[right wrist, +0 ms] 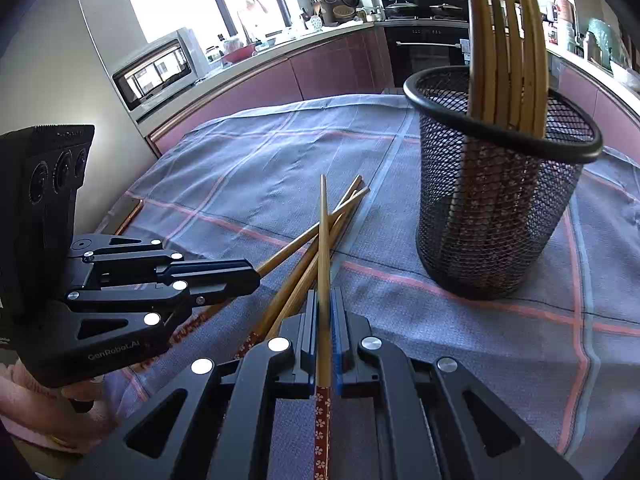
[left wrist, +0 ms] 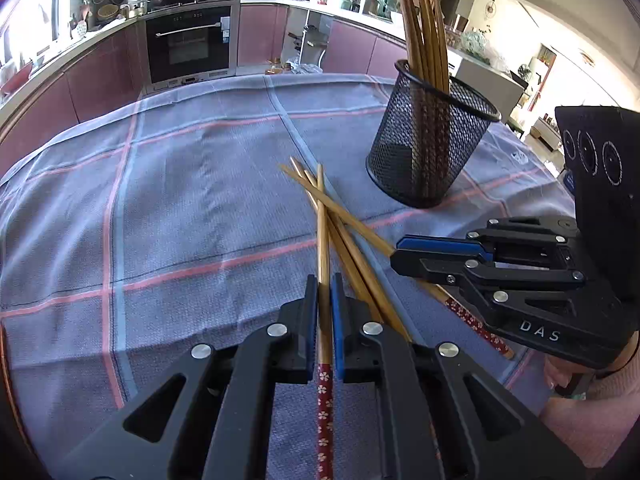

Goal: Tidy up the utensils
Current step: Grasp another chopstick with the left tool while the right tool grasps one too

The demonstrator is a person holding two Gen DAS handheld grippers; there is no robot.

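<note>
Chopsticks are being gripped, one bamboo stick with a red flowered handle in each closed gripper: the left gripper (left wrist: 324, 300) pinching one bamboo chopstick (left wrist: 323, 240), the right gripper (right wrist: 325, 312) another (right wrist: 323, 248), both crossing the loose pile (left wrist: 352, 240) beside the black mesh cup (left wrist: 428, 140). Each should be lifting straight, slowly, avoiding snagging neighbours.

My left camera sits just behind my left gripper (left wrist: 324, 280), close above the cloth (left wrist: 180, 208), looking steeply down and forward to the oven (left wrist: 188, 46). My right camera rides behind my right gripper (right wrist: 324, 296) likewise, angled leftward. Both share the chopsticks (left wrist: 344, 232), the holder (left wrist: 428, 140) and each other's gripper at the frame edge.
</note>
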